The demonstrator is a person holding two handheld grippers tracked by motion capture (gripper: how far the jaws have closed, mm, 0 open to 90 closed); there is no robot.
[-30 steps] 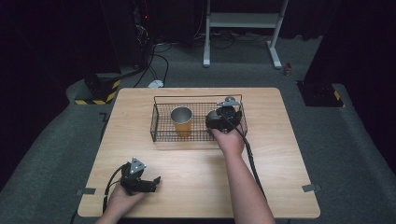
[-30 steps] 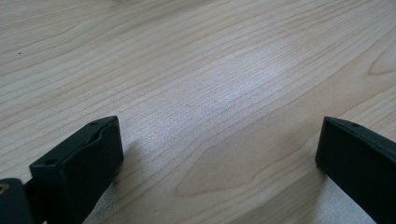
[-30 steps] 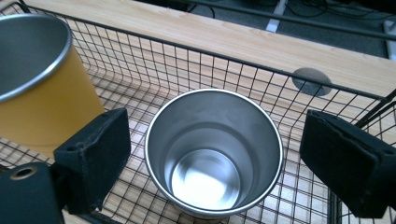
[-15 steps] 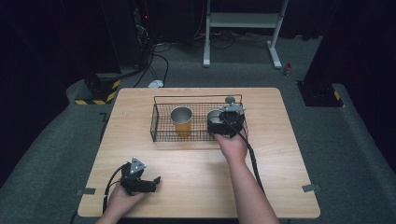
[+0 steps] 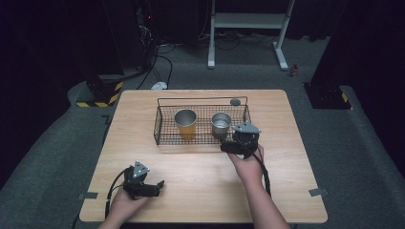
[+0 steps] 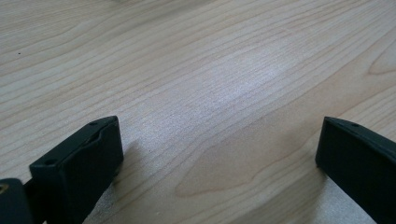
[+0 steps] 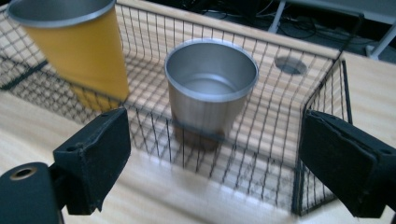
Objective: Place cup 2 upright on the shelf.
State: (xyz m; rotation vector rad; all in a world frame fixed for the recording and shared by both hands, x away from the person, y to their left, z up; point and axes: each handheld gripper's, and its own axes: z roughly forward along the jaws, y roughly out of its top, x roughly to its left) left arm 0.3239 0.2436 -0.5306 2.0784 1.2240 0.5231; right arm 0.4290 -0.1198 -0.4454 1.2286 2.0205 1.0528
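Observation:
A black wire basket [image 5: 165, 125] stands on the wooden table [image 5: 200, 167]. Two cups stand upright inside it: an orange cup [image 5: 185, 124] with a metal rim on the left, and a silver metal cup [image 5: 221, 122] on the right. My right gripper [image 5: 233, 145] hovers just in front of the basket, open and holding nothing. In the right gripper view, the silver cup [image 7: 210, 88] stands behind the basket's front wall [image 7: 261, 158], between my right gripper's [image 7: 215, 140] spread jaws, and the orange cup [image 7: 77, 51] is at upper left. My left gripper [image 5: 157, 186] rests open at the front left.
A small grey disc [image 5: 234, 101] lies on the table behind the basket and appears in the right gripper view as the disc [image 7: 290, 65]. Bare wood [image 6: 224, 84] lies ahead of my left gripper [image 6: 219, 135]. Cables and a stand's legs [image 5: 248, 28] are on the floor beyond the table.
My right gripper has let go of the silver cup in the basket and drawn back toward the person, out over the basket's front wall. The left gripper has not moved.

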